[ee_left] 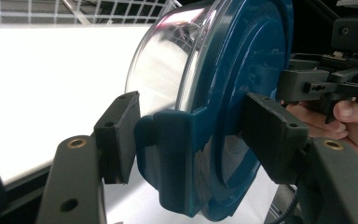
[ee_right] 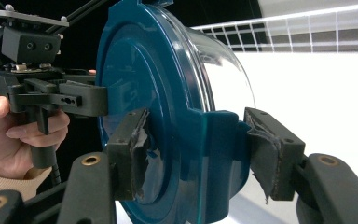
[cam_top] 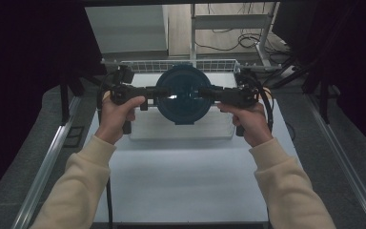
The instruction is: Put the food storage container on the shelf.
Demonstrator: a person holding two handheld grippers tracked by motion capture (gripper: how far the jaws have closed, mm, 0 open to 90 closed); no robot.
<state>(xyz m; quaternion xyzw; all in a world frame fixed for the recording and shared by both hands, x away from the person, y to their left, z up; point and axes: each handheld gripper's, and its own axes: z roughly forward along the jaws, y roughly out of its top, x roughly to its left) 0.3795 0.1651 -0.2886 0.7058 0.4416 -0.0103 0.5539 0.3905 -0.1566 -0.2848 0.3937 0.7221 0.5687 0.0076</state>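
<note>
Both grippers hold 1 thing between them, a round container (cam_top: 183,94) with a dark teal lid and a clear bowl-shaped body. Seen from the high view, the left gripper (cam_top: 148,98) comes in from the left of centre and the right gripper (cam_top: 208,95) from the right of centre, their tips on opposite edges of the container, which sits in the upper middle of the frame above a white table (cam_top: 181,181). A hand in a cream sleeve grasps each gripper from the lower part of the frame.

From the left gripper view, the 2 black jaws rise from the bottom edge and clamp a teal latch tab (ee_left: 168,154) at the lid's rim, 1 pad on the clear-body side and 1 on the lid's flat face. The container stands on edge, filling the centre and upper right, and the other gripper shows at the right edge, touching the far side of the lid.

From the right gripper view, the jaws pinch the opposite latch tab (ee_right: 216,154) at lower centre, the worn pads pressed to either side of it, with the container upright on its rim across the middle. A wire basket (cam_top: 171,65) stands behind it at the table's far end
</note>
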